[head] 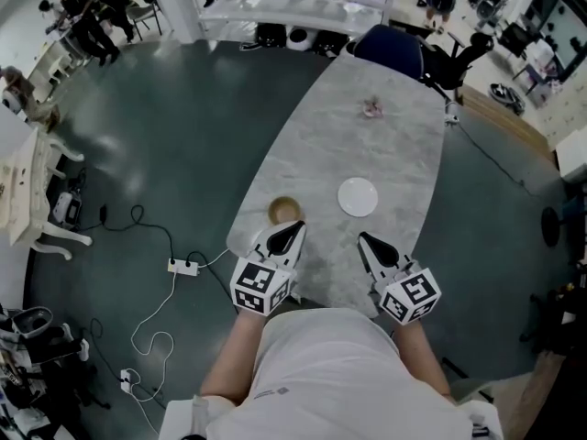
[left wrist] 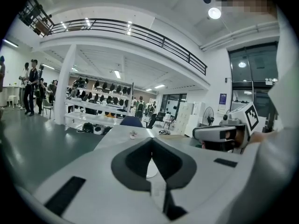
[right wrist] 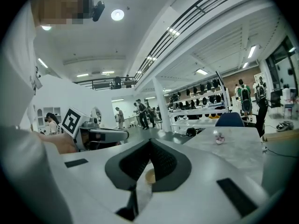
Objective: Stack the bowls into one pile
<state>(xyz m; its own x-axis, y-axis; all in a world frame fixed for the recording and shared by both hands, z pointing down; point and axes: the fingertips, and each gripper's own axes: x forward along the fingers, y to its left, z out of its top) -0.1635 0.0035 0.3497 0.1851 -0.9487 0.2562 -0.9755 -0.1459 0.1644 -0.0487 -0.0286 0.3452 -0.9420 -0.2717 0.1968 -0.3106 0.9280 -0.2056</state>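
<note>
Evidently nothing is stacked yet: two bowls are seen apart on the pale grey marbled table (head: 394,154), side by side across its near half. The small round tan bowl (head: 285,210) is placed to the left, close to the table's left edge, and the shallow round white bowl (head: 358,196) is placed to its right, with bare tabletop between them. The left gripper (head: 297,226) is held just near of the tan bowl, its tips almost at the near rim, so this bowl is judged the readier pick for that hand. The right gripper (head: 364,238) is held near of the white bowl, with a wider gap left to it. Both bowls being round, no long axis has to be matched; only the rim has to be met. The jaws of the left gripper (left wrist: 152,141) are seen pressed together with nothing clamped; the white bowl (left wrist: 150,171) is glimpsed beyond them. The jaws of the right gripper (right wrist: 149,142) are likewise seen closed and empty, and the tan bowl (right wrist: 149,175) is framed beyond them. It is judged that jaws must be parted before either rim can be taken. A small pink object (head: 372,109) is left at the far end.
</note>
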